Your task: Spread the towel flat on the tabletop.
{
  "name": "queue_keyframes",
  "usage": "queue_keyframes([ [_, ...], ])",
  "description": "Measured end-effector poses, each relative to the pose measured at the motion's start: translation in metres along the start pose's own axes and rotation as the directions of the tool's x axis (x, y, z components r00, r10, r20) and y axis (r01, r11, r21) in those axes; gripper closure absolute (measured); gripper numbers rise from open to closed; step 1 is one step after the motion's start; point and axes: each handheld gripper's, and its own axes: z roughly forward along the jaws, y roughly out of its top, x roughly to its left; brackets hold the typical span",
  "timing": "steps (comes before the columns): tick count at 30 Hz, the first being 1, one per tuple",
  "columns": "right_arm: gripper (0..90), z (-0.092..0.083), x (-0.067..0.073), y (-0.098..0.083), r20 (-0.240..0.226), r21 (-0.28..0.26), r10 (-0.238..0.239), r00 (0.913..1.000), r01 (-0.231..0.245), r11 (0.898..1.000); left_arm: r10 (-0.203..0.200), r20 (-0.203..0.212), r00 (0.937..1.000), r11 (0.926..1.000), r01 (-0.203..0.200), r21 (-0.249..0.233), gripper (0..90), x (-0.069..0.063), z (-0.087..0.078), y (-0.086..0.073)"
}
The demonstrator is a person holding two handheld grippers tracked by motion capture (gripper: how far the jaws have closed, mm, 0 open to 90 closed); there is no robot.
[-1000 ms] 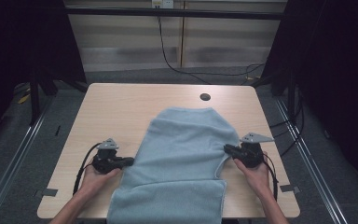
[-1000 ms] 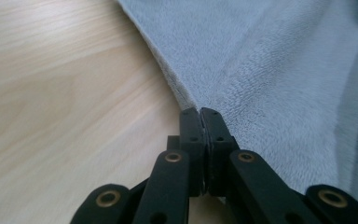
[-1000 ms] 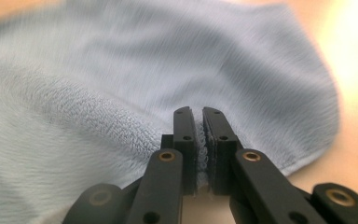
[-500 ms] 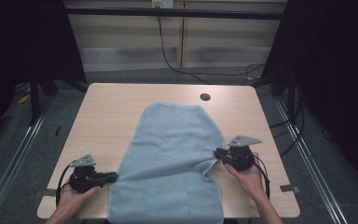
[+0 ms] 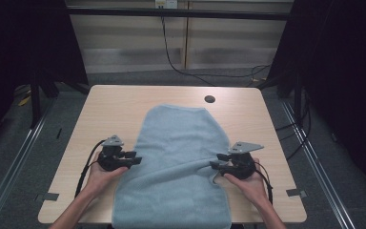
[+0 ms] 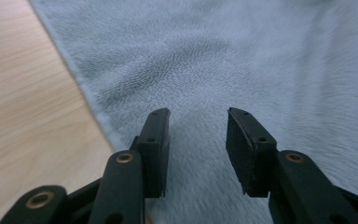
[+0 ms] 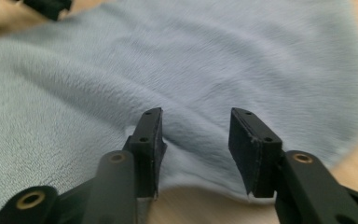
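A light blue towel [image 5: 181, 138] lies spread along the middle of the wooden table [image 5: 114, 105], its near end hanging over the front edge. My left gripper [image 5: 135, 158] sits at the towel's left edge. Its jaws have just been opening and stand apart over the pile [image 6: 198, 114], pinching nothing. My right gripper [image 5: 217, 161] is at the towel's right edge, beside a raised crease that runs across the cloth. Its jaws have also just been opening and stand apart above the towel's edge [image 7: 196, 114], free of the cloth.
A round cable hole [image 5: 209, 99] sits near the table's far edge, beyond the towel. Bare wood lies on both sides of the towel. A dark frame and metal rails flank the table, and a black cable [image 5: 171, 52] hangs behind it.
Both grippers held the towel's side edges and have let go, jaws now apart. The left hand swung out toward the near left corner, then came back to the towel's edge. The towel now lies flatter.
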Motion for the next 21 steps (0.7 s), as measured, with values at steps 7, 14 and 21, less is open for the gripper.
queue_keyframes([
  [7, 55.6, 0.015, -0.003, -0.028, 0.064, 0.103, -0.029, 0.9975, 0.022, 0.994, 0.05, -0.02, 0.9985, 0.9987, -0.05, -0.007, 64.2, -0.009, -0.01, -0.017],
  [14, 82.2, 0.006, 0.009, -0.036, 0.025, 0.094, -0.031, 0.9992, 0.029, 0.995, 0.058, 0.012, 0.9983, 0.9983, -0.057, -0.002, 80.7, -0.031, -0.035, -0.045],
  [21, 84.1, -0.009, 0.031, -0.049, -0.07, 0.099, -0.058, 0.9959, 0.065, 0.993, 0.057, 0.148, 0.9873, 0.9976, -0.062, 0.032, 84.0, -0.048, -0.053, -0.065],
])
